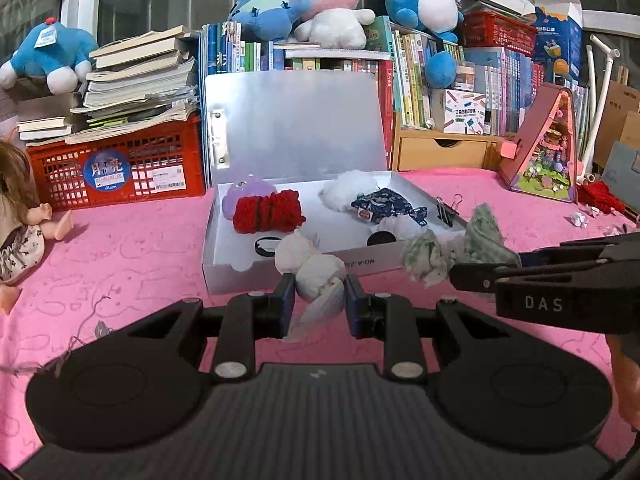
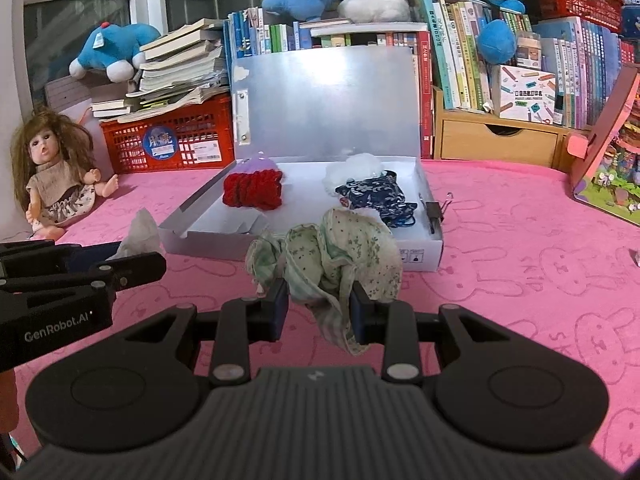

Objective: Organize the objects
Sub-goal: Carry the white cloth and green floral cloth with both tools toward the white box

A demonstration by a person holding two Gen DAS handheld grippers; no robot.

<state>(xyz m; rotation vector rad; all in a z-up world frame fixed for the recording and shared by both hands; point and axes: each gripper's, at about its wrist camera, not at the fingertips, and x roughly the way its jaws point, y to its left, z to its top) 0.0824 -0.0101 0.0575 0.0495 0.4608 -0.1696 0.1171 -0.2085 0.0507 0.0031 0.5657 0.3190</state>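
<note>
The left gripper [image 1: 319, 300] was pinched on a small white cloth bundle [image 1: 310, 268], its blue-padded fingers [image 1: 289, 300] pressing the fabric from both sides, a loose tail of cloth hanging below them. The bundle was held above the pink worktop [image 1: 140, 248], just in front of the near wall of the open silver file box [image 1: 280, 268].

The right gripper [image 2: 319, 304] was pinched on a crumpled green floral cloth [image 2: 340, 252], which bulged upward between and above its fingers [image 2: 360, 312], with a checked edge drooping beneath. This cloth also sat just short of the box's near wall, toward its right end. In the left wrist view the right gripper entered from the right edge with the same cloth at its tip.

The file box lay on the worktop with its lid standing upright behind it. Inside, at the left, a red knitted item [image 1: 267, 211] rested against a purple plush toy [image 1: 244, 197]. At the right, a dark blue patterned pouch [image 1: 384, 204] lay in front of a white fluffy item [image 1: 344, 190]. A black binder clip [image 1: 446, 212] sat at the box's right wall.

A doll [image 2: 52, 172] sat at the left of the worktop, near a red crate [image 2: 172, 140] stacked with books. A pink model house [image 1: 548, 148] stood at the right.
</note>
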